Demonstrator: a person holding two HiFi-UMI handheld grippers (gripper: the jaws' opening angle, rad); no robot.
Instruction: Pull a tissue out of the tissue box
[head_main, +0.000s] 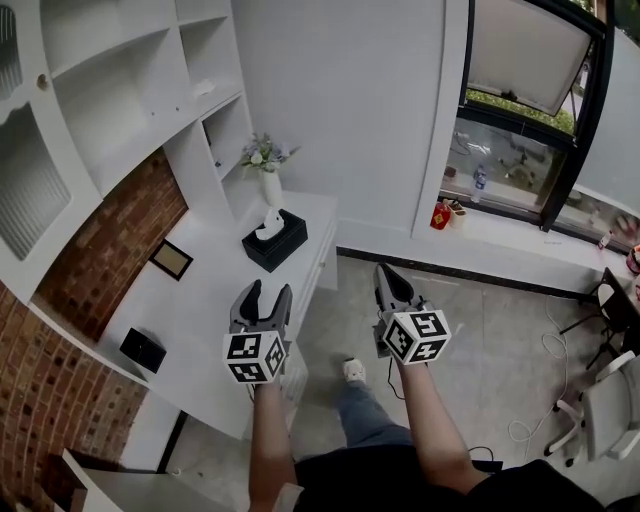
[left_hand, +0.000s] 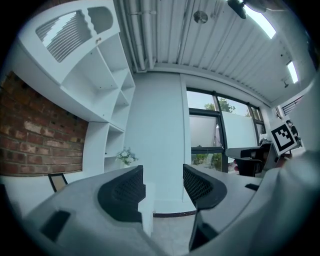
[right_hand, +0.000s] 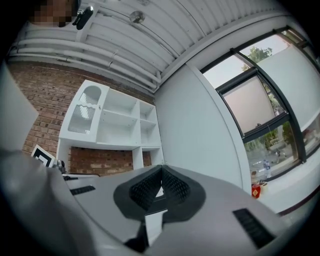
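White counter (head_main: 200, 290) runs ahead-left. The black tissue box (head_main: 285, 243) sits near its far end, just before a flower vase (head_main: 270, 185), long axis roughly along the counter. A white tissue (head_main: 268, 225) sticks up from the slot. The left gripper (head_main: 267, 292) has its jaws spread and empty, and it sits below the box, the nearer one. The right gripper (head_main: 388, 275) is pressed together and empty, off to the box's right over the floor.

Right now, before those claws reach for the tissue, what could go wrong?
The vase stands close by the tissue box, so a reaching claw might tip it. The box looks loose on the counter, so tugging the tissue could lift or drag it along. The right claw is shut and the left claw open; the shut one would likely just push the tissue down.
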